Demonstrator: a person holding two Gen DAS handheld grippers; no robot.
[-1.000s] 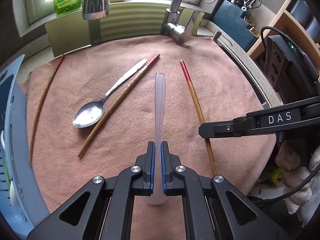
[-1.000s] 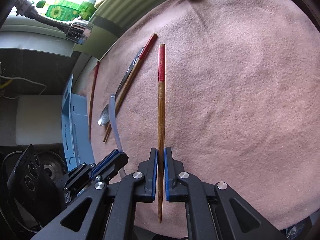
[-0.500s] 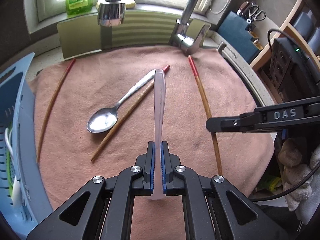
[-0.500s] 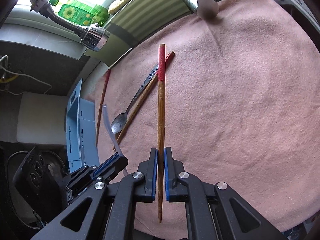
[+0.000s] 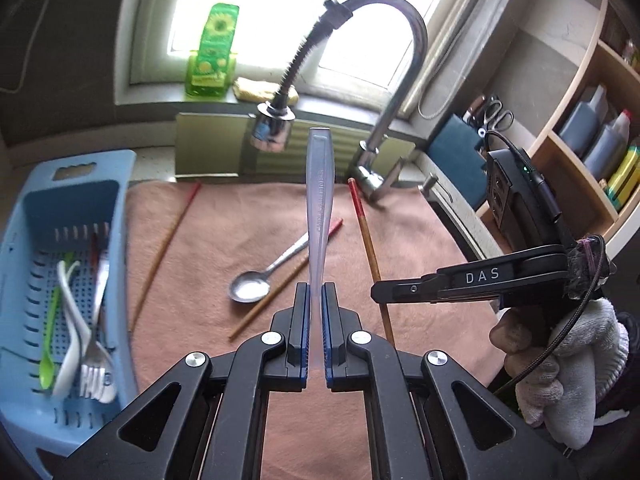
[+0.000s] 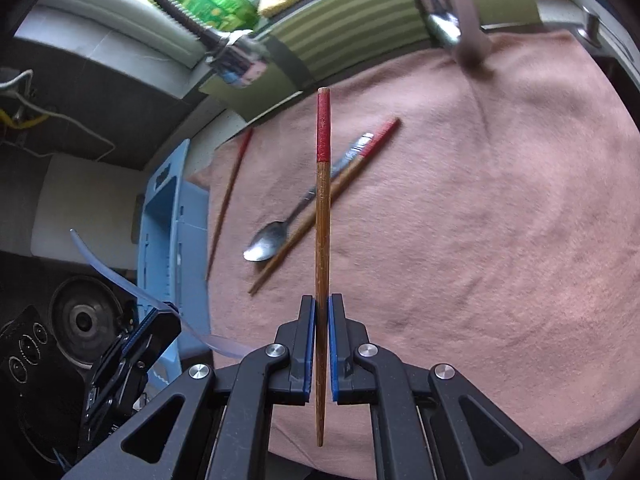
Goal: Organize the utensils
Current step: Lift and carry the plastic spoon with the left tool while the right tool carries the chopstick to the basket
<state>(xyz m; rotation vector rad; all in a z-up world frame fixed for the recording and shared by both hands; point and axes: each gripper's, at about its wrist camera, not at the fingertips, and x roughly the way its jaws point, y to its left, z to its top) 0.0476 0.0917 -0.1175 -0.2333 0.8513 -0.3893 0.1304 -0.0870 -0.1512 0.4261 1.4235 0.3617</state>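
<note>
My left gripper is shut on the handle of a translucent plastic spoon, which sticks out ahead above the pink towel. My right gripper is shut on a red-tipped wooden chopstick, lifted off the towel. In the left wrist view the right gripper reaches in from the right with that chopstick. On the towel lie a metal spoon, a second chopstick beside it, and a third chopstick near the left edge. The blue basket stands left of the towel.
The basket holds a green spoon, white spoons and a fork. A curved faucet and its spray head hang over the far end of the towel. A green bottle is on the sill. A gloved hand holds the right gripper.
Both grippers rose off the towel with the plastic spoon and the chopstick still clamped. The left view tilted up, bringing the basket and window into sight.
</note>
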